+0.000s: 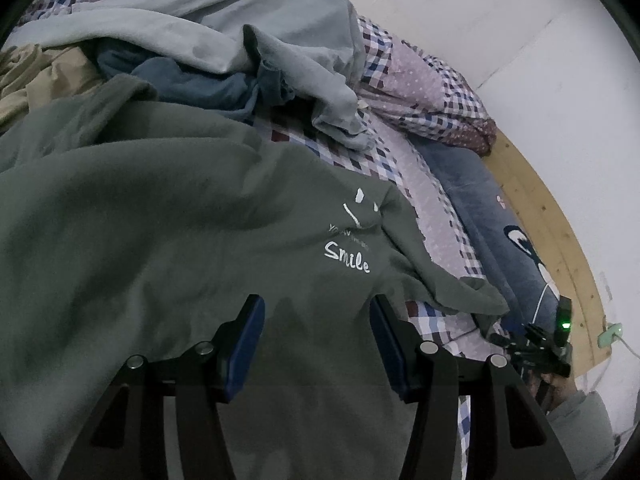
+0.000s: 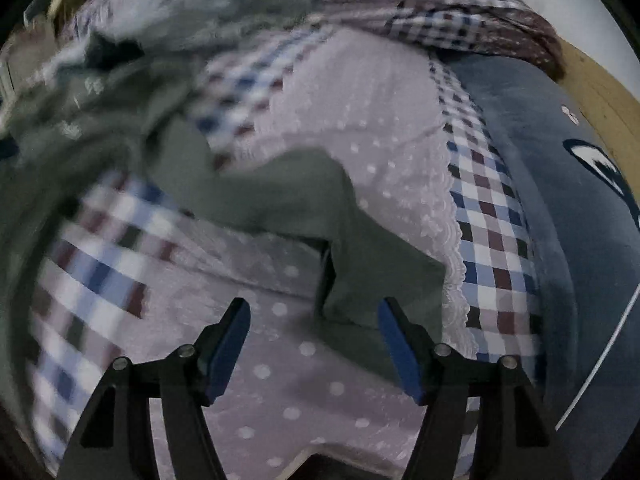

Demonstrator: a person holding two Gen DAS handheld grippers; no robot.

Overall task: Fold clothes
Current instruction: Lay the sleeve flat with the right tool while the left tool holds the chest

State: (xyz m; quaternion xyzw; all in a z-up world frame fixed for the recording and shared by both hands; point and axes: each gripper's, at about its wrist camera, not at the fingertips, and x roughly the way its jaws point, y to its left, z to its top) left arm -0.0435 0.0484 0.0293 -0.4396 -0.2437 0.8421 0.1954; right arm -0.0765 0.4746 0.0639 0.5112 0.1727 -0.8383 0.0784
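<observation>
A dark green shirt with white "Smile" lettering lies spread on the checked bedsheet. My left gripper hovers open just above its lower part, nothing between the fingers. In the right wrist view one green sleeve stretches across the pink dotted sheet, its end lying by the right finger. My right gripper is open just over that sleeve end. That view is motion-blurred on its left side. The right gripper also shows at the left view's right edge.
A pile of grey, blue and beige clothes lies behind the shirt. A checked quilt is bunched by the white wall. A blue blanket with a cartoon print runs along the wooden bed edge.
</observation>
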